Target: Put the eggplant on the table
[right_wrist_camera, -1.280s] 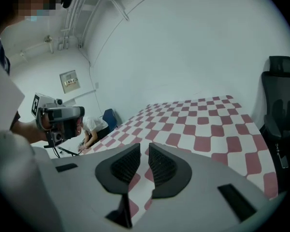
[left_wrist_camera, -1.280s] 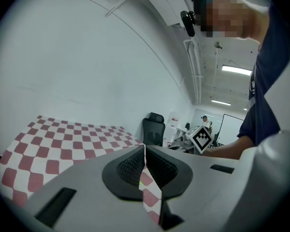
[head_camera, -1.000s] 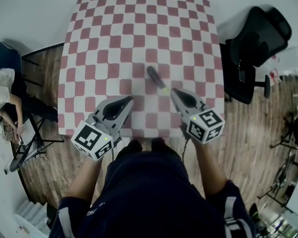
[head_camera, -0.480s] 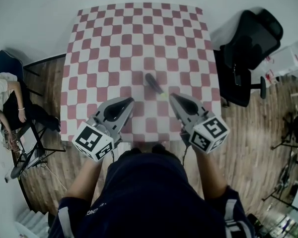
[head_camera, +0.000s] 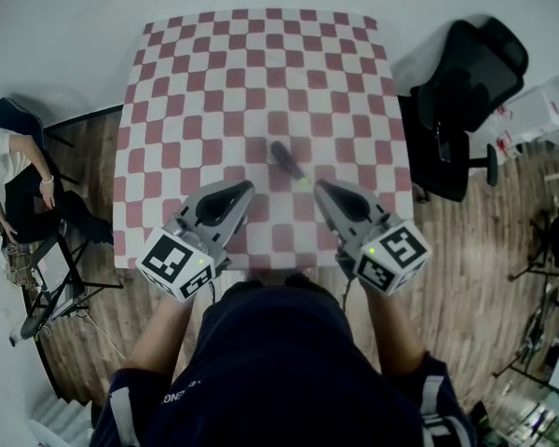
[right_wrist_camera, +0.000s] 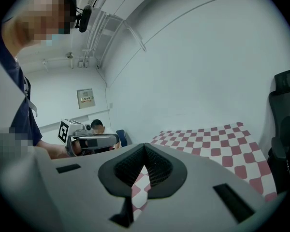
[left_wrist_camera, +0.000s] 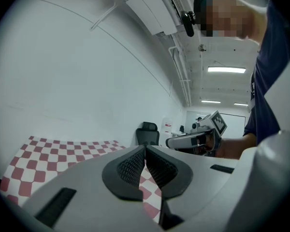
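2 grippers, both empty right now. The left gripper (head_camera: 246,187) has its jaws pressed together at the tips with nothing between them. Its own view shows only checkered cloth past the closed pads (left_wrist_camera: 131,168). Same story for the right gripper (head_camera: 319,185): jaws shut tight on nothing.

The eggplant (head_camera: 286,157) is lying on the table (head_camera: 214,82), on the red and white checks in the near middle part. Its dark body points away and its green stem end faces the person holding the grippers. It sits between the 2 grippers but closer to the right one, with the stem end just beside that gripper's tips (can't tell if they actually touch).

Both grippers hang over the near edge of the table. 1 black office chair (head_camera: 470,82) stands off the table's right side, and a seated person (head_camera: 9,180) is over on the left.
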The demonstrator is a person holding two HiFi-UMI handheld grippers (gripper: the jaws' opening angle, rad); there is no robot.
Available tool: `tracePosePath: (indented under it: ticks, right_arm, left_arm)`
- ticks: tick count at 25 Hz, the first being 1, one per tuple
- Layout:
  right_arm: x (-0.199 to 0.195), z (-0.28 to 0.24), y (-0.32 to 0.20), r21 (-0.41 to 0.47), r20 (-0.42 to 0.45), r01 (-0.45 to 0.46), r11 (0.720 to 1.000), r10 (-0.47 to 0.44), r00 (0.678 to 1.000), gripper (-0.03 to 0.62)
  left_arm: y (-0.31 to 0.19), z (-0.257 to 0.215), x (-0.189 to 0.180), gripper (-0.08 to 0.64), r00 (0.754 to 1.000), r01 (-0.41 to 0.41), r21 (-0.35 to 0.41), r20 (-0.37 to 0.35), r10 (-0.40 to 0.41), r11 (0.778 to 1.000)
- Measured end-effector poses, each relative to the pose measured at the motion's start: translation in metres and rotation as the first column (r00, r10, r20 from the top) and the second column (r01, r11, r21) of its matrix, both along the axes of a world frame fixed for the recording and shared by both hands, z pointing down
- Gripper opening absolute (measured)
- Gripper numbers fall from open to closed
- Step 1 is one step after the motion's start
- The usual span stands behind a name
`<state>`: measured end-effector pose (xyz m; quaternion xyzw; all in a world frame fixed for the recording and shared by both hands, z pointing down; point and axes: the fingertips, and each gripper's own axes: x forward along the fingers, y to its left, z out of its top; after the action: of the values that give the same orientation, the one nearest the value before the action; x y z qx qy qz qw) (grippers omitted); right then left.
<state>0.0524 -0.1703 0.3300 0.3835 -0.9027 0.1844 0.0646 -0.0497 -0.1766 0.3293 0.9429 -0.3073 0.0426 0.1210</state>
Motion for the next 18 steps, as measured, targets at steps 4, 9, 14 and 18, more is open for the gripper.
tracePosePath:
  ticks: [4,9,14,18]
  right_arm:
    - [0.001,0.002,-0.003,-0.008,-0.006,0.005,1.0,-0.005,1.0,0.015]
    - [0.0,0.012,-0.008,-0.027,-0.03,0.013,1.0,-0.013,0.999,0.015]
    - [0.0,0.02,-0.013,-0.045,-0.055,0.021,0.999,-0.023,0.998,0.015]
    - [0.002,0.027,-0.016,-0.057,-0.069,0.026,0.998,-0.03,0.997,0.015]
  left_arm:
    - [-0.004,0.001,0.003,0.032,1.0,-0.001,-0.004,-0.001,0.001,1.0]
    - [-0.007,0.005,0.004,0.032,1.0,0.005,-0.014,-0.004,-0.005,1.0]
    - [-0.011,0.008,0.006,0.032,1.0,0.01,-0.025,-0.002,-0.01,1.0]
    - [-0.012,0.012,0.009,0.032,1.0,0.015,-0.033,0.001,-0.015,0.999]
